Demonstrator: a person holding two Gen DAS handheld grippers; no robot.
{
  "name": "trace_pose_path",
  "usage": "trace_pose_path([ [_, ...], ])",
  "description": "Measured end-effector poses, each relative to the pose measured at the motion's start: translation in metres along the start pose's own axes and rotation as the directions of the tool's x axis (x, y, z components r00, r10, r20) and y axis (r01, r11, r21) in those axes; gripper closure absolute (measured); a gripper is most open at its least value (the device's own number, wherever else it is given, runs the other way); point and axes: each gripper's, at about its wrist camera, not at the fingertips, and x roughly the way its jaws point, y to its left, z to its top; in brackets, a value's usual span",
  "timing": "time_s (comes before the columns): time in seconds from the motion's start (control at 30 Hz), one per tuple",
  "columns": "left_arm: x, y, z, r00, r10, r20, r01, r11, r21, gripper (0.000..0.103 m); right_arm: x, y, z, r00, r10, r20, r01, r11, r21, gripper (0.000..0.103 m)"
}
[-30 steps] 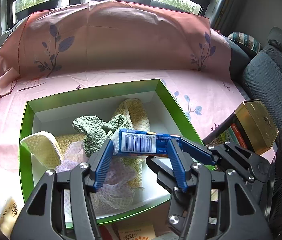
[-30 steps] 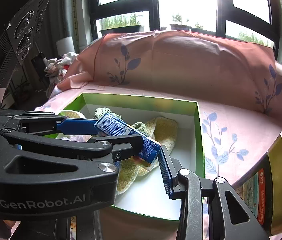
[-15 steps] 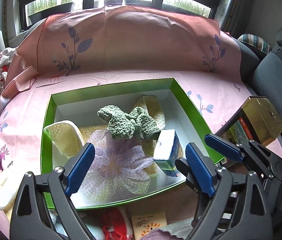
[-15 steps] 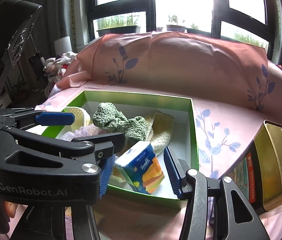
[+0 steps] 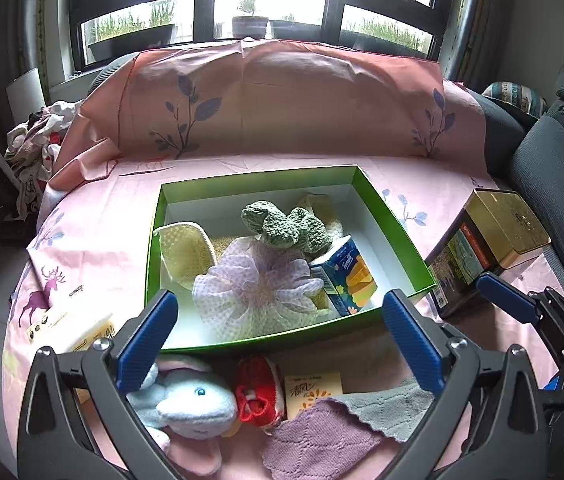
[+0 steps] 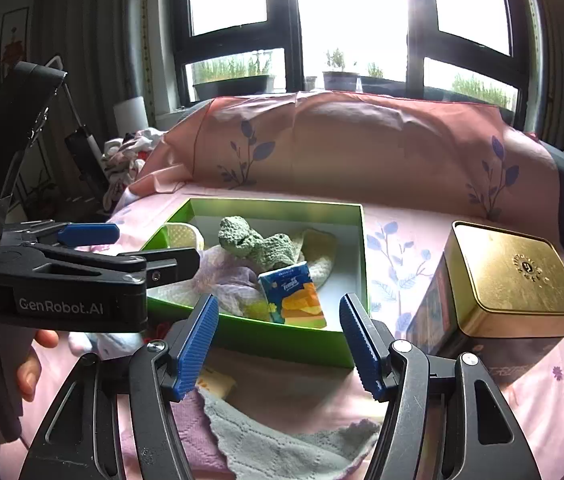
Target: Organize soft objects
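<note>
- Here, my left hand-held gripper (image 5: 280, 330) has its jaws wide apart with nothing between them; they have just been opening.
- My right hand-held gripper (image 6: 280, 344) is also parted and empty, its jaws just having opened too.
- The tissue pack (image 5: 344, 280), glossy blue and orange, stands tilted inside the green box (image 5: 153, 256), beside a knitted green cloth (image 5: 286, 230) and a frilly lilac mesh puff (image 5: 256, 290).
- On the pink table (image 5: 86, 264) in front of the box lie a plush toy (image 5: 190, 402), a red knit (image 5: 258, 394) and a purple cloth (image 5: 322, 436).
- A square gold tin (image 6: 510, 280) stands right of the box.
</note>
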Motion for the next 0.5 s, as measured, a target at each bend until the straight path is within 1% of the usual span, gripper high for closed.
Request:
trace_pose_path([
  [0.13,-0.024,0.001,-0.009,1.000,0.015,0.026,-0.015,1.000,-0.007,0.001,-0.020,0.002,-0.007,1.000,0.011,0.002,-0.011,1.000,0.015,0.039],
  [0.17,-0.030,0.000,-0.012,0.999,0.019,0.034,-0.018,1.000,-0.006,0.001,-0.024,0.002,-0.009,1.000,0.007,0.004,-0.007,1.000,0.019,0.038],
  [0.2,-0.036,-0.001,-0.015,0.999,0.021,0.042,-0.021,1.000,-0.003,0.001,-0.028,0.003,-0.011,1.000,0.003,0.008,-0.003,1.000,0.024,0.034],
  [0.27,-0.045,-0.003,-0.019,0.998,0.033,0.048,-0.034,0.999,0.009,0.001,-0.036,0.003,-0.015,1.000,0.004,0.018,-0.005,0.999,0.034,0.032],
  [0.33,-0.055,-0.005,-0.024,0.997,0.050,0.062,-0.051,0.999,0.015,0.001,-0.043,0.005,-0.019,1.000,0.013,0.019,-0.014,0.999,0.040,0.032],
  [0.5,-0.073,-0.011,-0.034,0.995,0.061,0.084,-0.064,0.997,0.031,0.001,-0.059,0.008,-0.025,0.999,0.021,0.028,-0.022,0.999,0.039,0.032],
])
